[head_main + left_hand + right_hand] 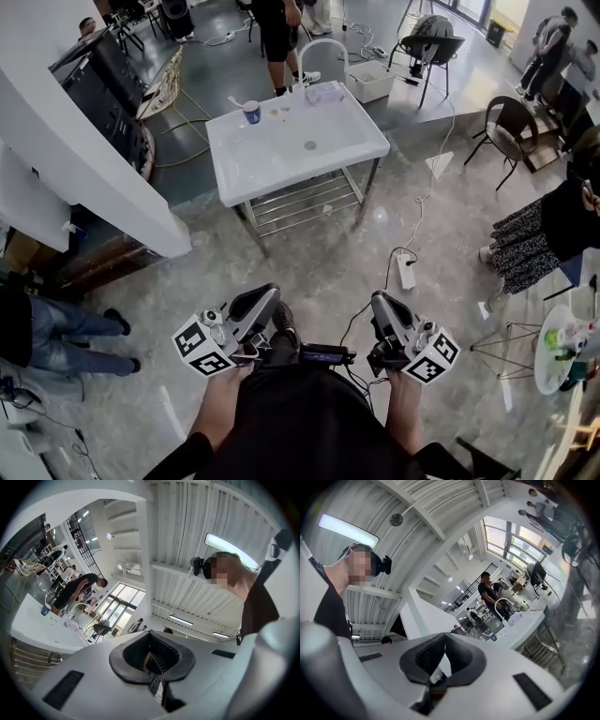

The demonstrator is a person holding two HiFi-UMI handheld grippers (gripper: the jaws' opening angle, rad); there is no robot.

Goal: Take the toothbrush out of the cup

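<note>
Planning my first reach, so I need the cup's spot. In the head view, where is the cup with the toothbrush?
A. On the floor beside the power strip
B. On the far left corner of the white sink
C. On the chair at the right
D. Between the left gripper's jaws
B: the cup stands on the far left corner of the white sink, with the toothbrush leaning out of it.

Looks like a big open lab or workshop hall, not a home. A freestanding white sink (272,155) on a metal frame (305,202) sits mid-floor on polished concrete (319,272), a power strip (406,272) and cable (427,187) trail around, and there's a corrugated ceiling (187,522) overhead.
</note>
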